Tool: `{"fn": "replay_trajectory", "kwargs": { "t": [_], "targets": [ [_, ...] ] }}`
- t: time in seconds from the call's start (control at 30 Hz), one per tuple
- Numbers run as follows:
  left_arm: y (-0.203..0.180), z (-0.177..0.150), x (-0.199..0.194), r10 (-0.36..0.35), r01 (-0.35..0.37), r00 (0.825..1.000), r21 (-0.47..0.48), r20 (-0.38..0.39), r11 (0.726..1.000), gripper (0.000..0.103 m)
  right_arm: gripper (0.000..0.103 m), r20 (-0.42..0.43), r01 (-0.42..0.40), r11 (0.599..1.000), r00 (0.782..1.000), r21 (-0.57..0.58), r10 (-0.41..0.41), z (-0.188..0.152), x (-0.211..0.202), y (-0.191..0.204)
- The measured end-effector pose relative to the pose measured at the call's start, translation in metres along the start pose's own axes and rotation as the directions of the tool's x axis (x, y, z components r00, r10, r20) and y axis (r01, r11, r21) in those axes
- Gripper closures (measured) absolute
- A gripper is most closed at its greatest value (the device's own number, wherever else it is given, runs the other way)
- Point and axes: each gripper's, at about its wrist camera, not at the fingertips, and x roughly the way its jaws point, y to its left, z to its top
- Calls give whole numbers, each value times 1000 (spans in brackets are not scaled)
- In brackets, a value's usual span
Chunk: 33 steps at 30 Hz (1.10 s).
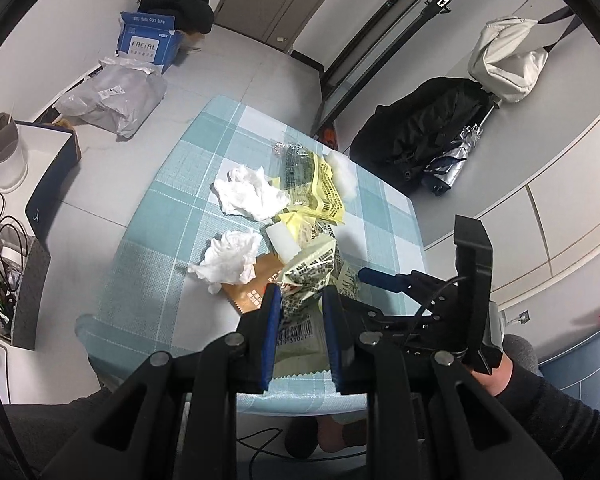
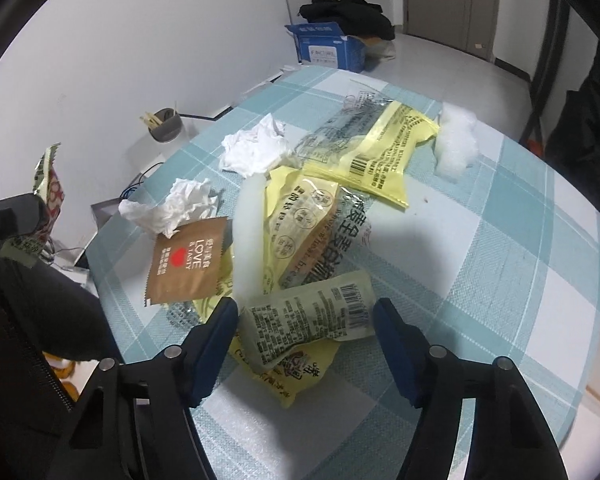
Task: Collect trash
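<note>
Left tongs (image 1: 300,304) pinching a snack wrapper (image 1: 304,280) — right tongs (image 2: 306,314) spread around a pale-green packet (image 2: 308,320) (on the table (image 2: 520,260)).

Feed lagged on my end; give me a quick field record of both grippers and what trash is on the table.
left gripper: shut on a pale green wrapper, lifted above the table
right gripper: open, astride a green barcode packet
tissues: two crumpled, far tissue, near tissue
brown sachet: flat, beside near tissue
yellow wrapper: flat, far side
white wad: by the far right edge
</note>
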Motion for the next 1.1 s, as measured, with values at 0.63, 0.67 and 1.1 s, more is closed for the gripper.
{"fn": "replay_trajectory", "kwargs": {
  "t": [0.63, 0.67, 1.1],
  "targets": [
    [-12, -2, 10, 24, -23, 1000, 27, -17, 999, 86, 101, 74, -19, 996, 997, 82, 13, -11, -33, -14],
    [-13, -3, 11, 26, -26, 999, 29, -19, 999, 86, 102, 73, -10, 996, 997, 88, 4, -11, -34, -16],
    [-29, -3, 20, 47, -45, 999, 50, -27, 998, 86, 62, 93, 75, 975, 991, 209, -96, -7, -36, -52]
  ]
}}
